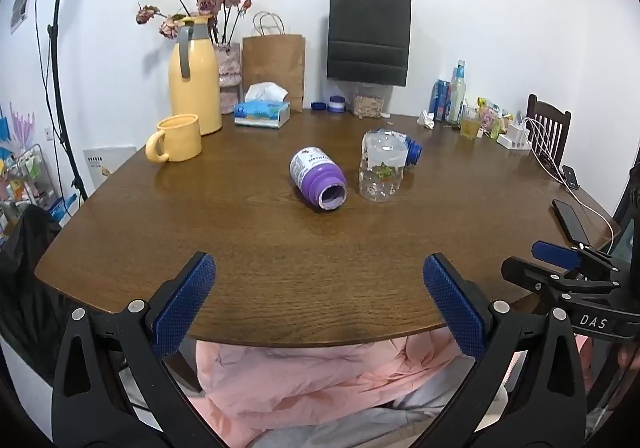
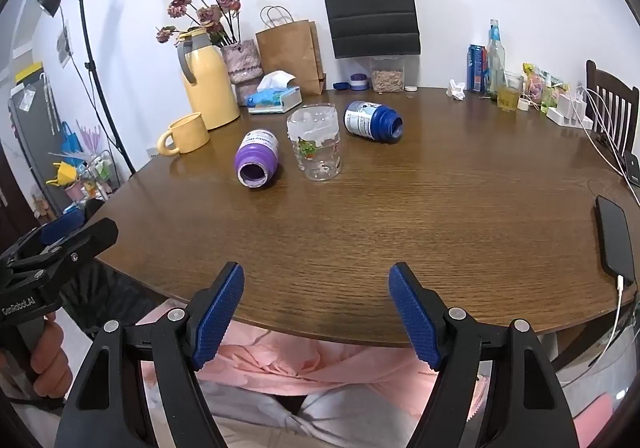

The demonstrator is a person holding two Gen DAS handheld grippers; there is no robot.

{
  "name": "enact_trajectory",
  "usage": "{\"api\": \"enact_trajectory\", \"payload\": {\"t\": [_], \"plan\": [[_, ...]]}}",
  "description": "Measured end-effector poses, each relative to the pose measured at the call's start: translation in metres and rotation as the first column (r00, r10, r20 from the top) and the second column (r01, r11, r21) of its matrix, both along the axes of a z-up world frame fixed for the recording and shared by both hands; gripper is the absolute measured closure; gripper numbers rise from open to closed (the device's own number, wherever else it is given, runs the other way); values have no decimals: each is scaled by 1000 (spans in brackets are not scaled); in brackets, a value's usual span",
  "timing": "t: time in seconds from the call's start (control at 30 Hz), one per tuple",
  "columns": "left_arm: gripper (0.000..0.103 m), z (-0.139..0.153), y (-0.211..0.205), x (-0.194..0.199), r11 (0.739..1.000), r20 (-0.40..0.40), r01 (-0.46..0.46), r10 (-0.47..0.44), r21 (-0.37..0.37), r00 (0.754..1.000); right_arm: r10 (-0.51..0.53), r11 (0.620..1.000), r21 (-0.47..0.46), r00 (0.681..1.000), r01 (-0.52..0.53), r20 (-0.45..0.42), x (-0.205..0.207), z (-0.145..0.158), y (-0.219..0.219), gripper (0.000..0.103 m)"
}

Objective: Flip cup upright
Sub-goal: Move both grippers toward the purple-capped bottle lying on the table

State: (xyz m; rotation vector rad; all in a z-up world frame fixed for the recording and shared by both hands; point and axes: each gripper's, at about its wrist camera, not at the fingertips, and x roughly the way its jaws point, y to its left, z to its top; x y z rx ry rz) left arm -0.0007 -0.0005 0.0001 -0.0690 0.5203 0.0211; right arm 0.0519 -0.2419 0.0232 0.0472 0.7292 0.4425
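A clear glass cup (image 1: 380,172) (image 2: 316,144) with coloured decals stands mouth-down near the middle of the brown table (image 1: 280,268) (image 2: 440,208), its thick base on top. My left gripper (image 1: 320,268) hovers open over the table's near edge, well short of the cup, with nothing between its blue pads. Beside it, my right gripper (image 2: 316,272) is open and empty too, above the same near edge. Each gripper shows at the edge of the other's view: the right gripper (image 1: 560,260) and the left gripper (image 2: 60,240), held by a hand.
A purple bottle (image 1: 318,180) (image 2: 256,160) lies on its side left of the cup, a blue bottle (image 2: 372,122) behind it. A yellow mug (image 1: 176,138), a yellow jug (image 1: 194,76), a tissue box (image 1: 262,114) and bags stand at the back. A phone (image 2: 614,240) lies at the right edge.
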Motion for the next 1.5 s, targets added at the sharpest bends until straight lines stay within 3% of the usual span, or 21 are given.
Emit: {"api": "enact_trajectory", "payload": {"t": [0.27, 0.9, 1.0, 1.2, 1.3, 1.43, 1.5], "plan": [[0, 1, -1, -4, 999, 49, 41, -40, -14, 998, -14, 1000, 3, 1000, 14, -1, 5, 0, -3, 23], [0, 5, 4, -2, 998, 75, 38, -34, -48, 997, -33, 999, 2, 983, 33, 178, -12, 22, -4, 23], [0, 9, 2, -7, 999, 100, 27, -23, -38, 995, -48, 998, 45, 982, 40, 184, -18, 24, -8, 13], [0, 11, -4, -9, 999, 94, 45, -43, -19, 995, -32, 998, 64, 981, 20, 193, -27, 28, -8, 13], [0, 8, -5, -8, 998, 69, 57, -56, -17, 996, -14, 996, 92, 988, -1, 156, -28, 26, -8, 13], [0, 7, -5, -8, 999, 63, 46, -46, -4, 997, -5, 986, 168, 992, -17, 129, -34, 25, -16, 13], [0, 6, -7, -6, 998, 51, 61, -61, 0, 997, -21, 989, 149, 991, 1, 131, -38, 25, -16, 13]]}}
